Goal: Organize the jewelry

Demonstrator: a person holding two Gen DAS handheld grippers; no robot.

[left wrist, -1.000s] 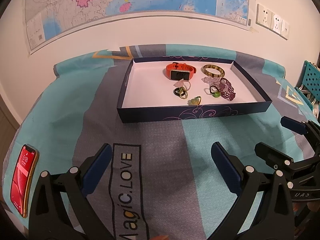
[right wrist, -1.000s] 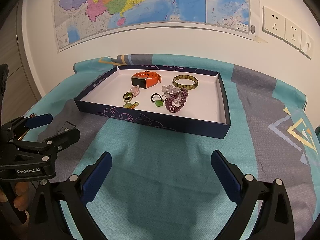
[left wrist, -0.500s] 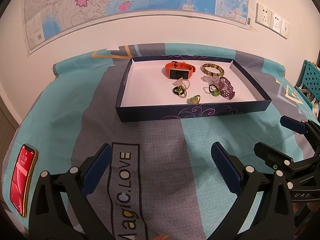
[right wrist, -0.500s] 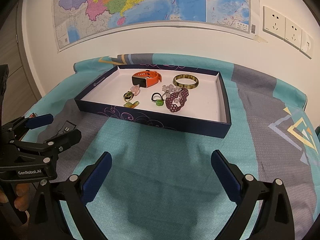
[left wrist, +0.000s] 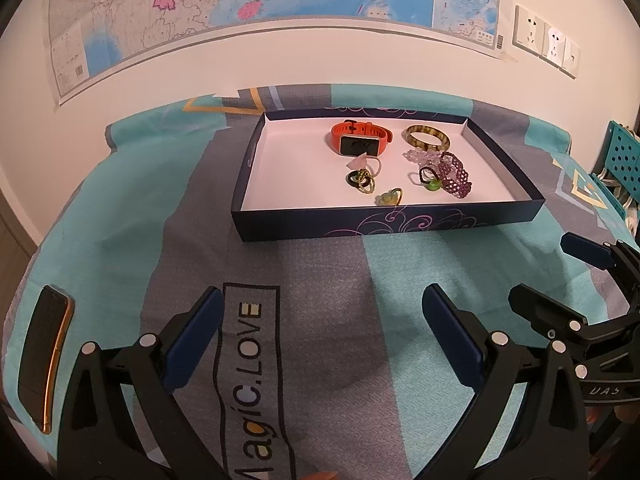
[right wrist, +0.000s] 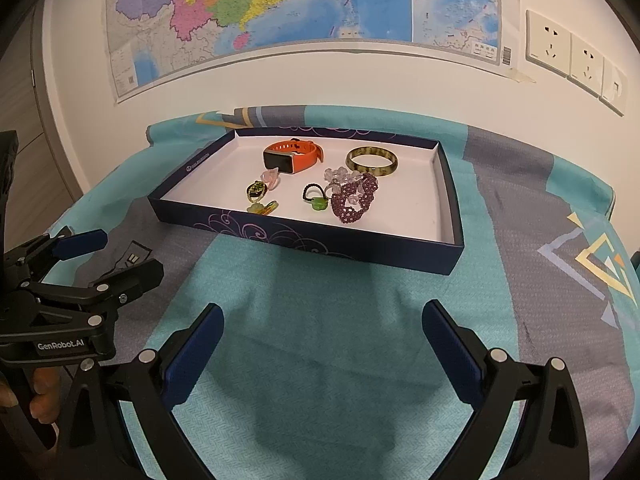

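A dark blue box lid [left wrist: 384, 228] [right wrist: 304, 236] with a white inside lies on the cloth. It holds an orange smartwatch [left wrist: 358, 138] [right wrist: 292, 156], a brown-green bangle [left wrist: 426, 138] [right wrist: 372, 160], a purple beaded bracelet [left wrist: 454, 176] [right wrist: 354, 200], clear beads [left wrist: 420, 156], and several small rings with green and pink stones [left wrist: 362, 180] [right wrist: 260, 196]. My left gripper [left wrist: 320, 336] is open and empty, short of the box; it also shows in the right wrist view [right wrist: 108, 256]. My right gripper [right wrist: 322, 344] is open and empty; it also shows in the left wrist view [left wrist: 556, 272].
A teal and grey cloth [left wrist: 320, 280] printed "Magic.LOVE" covers the table. A phone [left wrist: 44, 356] lies at the left edge, screen dark. A map [right wrist: 280, 8] and wall sockets [right wrist: 568, 52] hang behind. A teal perforated crate [left wrist: 620, 160] stands at the right.
The phone's screen, lit red before, has gone dark. The left wrist view has backed off a little from the box. Both grippers stay open and empty.
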